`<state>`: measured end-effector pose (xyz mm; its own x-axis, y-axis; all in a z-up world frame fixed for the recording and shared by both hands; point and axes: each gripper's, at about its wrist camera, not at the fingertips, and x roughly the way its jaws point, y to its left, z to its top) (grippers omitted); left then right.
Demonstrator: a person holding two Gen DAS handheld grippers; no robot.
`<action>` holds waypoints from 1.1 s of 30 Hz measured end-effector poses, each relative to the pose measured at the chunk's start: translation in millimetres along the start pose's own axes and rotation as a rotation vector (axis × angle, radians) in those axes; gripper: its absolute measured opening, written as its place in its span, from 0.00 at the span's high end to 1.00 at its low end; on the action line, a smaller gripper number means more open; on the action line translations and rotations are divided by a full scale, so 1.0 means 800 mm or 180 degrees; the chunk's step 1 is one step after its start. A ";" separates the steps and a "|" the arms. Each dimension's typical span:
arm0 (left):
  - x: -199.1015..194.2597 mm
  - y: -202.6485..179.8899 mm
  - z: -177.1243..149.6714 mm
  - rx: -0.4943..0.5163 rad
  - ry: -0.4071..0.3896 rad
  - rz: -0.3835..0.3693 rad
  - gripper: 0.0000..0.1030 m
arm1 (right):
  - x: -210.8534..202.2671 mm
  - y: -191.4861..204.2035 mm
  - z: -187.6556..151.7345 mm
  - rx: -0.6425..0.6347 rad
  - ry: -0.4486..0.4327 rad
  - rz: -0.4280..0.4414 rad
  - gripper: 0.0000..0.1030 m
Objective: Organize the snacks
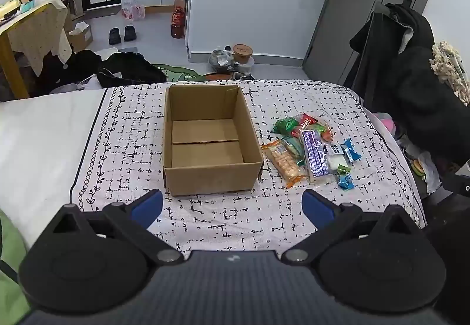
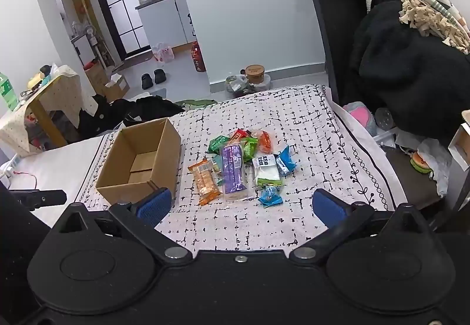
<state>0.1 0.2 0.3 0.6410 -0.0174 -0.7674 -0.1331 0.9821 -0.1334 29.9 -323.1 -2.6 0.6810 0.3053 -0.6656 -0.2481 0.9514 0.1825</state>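
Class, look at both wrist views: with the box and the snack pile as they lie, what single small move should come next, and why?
Probably lower the right gripper onto the nearest packet, the small blue one. Both grippers are open and hold nothing, the cardboard box is empty, and the snack pile lies right ahead of the right gripper, beside the box.

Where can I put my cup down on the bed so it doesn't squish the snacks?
The patterned bedcover is bare between the cardboard box and the open left gripper, and also behind the snack pile toward the far edge. The box is empty inside. It is crowded right of the box, where the packets overlap.
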 end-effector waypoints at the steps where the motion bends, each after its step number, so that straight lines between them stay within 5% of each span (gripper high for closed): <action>1: 0.000 -0.001 0.000 0.0014 -0.0008 0.0005 0.02 | 0.000 0.001 0.000 -0.0004 0.0016 -0.0008 0.00; 33: -0.001 -0.002 -0.004 0.0090 -0.0012 -0.0006 0.02 | -0.002 0.004 0.003 -0.0036 -0.0026 0.0002 0.00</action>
<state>-2.7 -2.2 -0.4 0.6441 -0.0185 -0.7647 -0.1105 0.9870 -0.1170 29.5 -320.8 0.6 0.6866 0.3063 -0.6594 -0.2563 0.9507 0.1748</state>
